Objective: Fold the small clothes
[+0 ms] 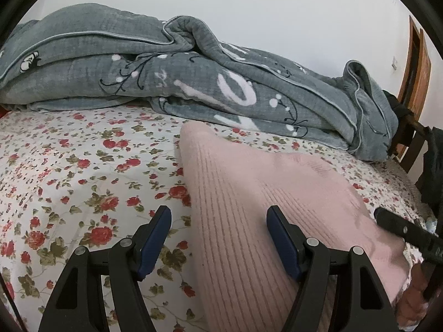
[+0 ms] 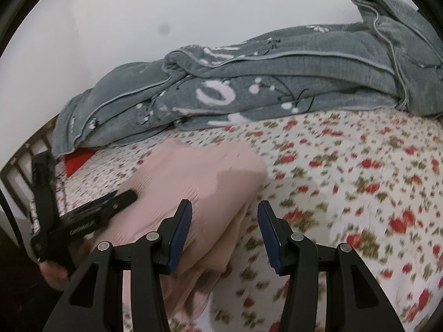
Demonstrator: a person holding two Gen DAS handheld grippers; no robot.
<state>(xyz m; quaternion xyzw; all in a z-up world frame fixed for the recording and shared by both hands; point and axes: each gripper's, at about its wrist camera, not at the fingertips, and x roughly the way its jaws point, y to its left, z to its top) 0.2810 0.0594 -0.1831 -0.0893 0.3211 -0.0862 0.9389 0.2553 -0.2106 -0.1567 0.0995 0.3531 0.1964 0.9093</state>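
Observation:
A pink ribbed knit garment (image 1: 263, 193) lies folded on the floral bedsheet (image 1: 69, 166). My left gripper (image 1: 218, 215) is open, its jaws straddling the garment's left edge, holding nothing. The right gripper's finger (image 1: 398, 227) shows at the garment's right edge. In the right wrist view the garment (image 2: 193, 177) lies in layers, and my right gripper (image 2: 224, 210) is open over its right edge, empty. The left gripper (image 2: 91, 215) shows at the garment's left side, with a hand below it.
A rumpled grey quilt (image 1: 193, 83) with white print lies along the back of the bed against a white wall. A wooden headboard (image 1: 415, 69) and dark items stand at the right. A dark bed rail (image 2: 16, 171) and a red patch (image 2: 77, 163) lie at the left.

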